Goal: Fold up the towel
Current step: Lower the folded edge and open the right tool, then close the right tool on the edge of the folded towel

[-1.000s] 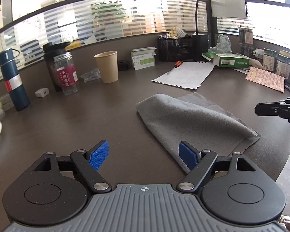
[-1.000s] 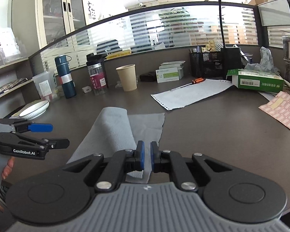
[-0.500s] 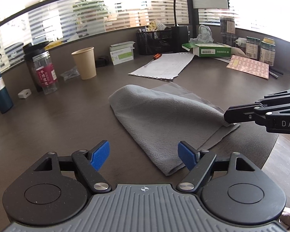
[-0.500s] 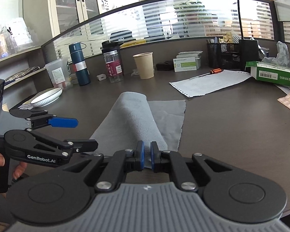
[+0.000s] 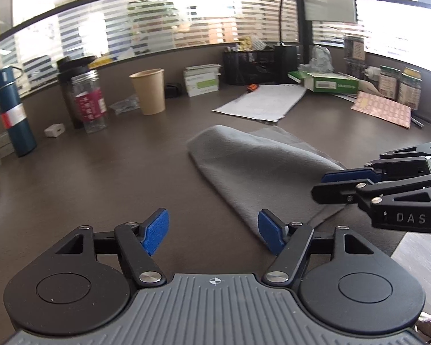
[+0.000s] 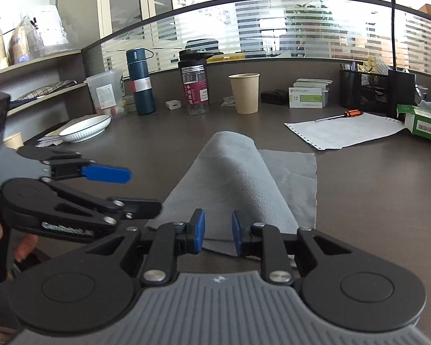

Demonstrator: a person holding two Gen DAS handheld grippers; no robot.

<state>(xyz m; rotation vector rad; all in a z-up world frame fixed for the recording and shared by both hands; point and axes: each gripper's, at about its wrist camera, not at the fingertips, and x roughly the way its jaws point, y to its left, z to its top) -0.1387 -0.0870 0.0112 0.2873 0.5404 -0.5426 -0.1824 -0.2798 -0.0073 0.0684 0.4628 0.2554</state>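
Note:
A grey towel (image 5: 252, 166) lies folded over on the dark table (image 5: 100, 178), with a raised fold along its left side and a single layer showing at the right (image 6: 293, 172). My right gripper (image 6: 217, 231) is at the towel's near edge; its jaws are opening, with the edge lying in the gap and the blue pads off it. In the left wrist view that gripper (image 5: 321, 185) hangs over the towel's right corner. My left gripper (image 5: 212, 231) is open and closing slightly, with bare table between its pads and the towel's near corner beside the right pad. From the right wrist it (image 6: 138, 191) sits left of the towel.
A paper cup (image 5: 149, 90), a clear bottle (image 5: 89, 100) and a blue thermos (image 5: 11, 112) stand at the back left. A printed sheet (image 5: 261, 102), a green box (image 5: 327, 82) and a pink sheet (image 5: 383, 109) lie behind the towel. A white plate (image 6: 84, 128) sits far left.
My right gripper's jaws were shut on the towel's near edge and have now parted. It has moved in toward the left gripper. The left jaws have narrowed a little.

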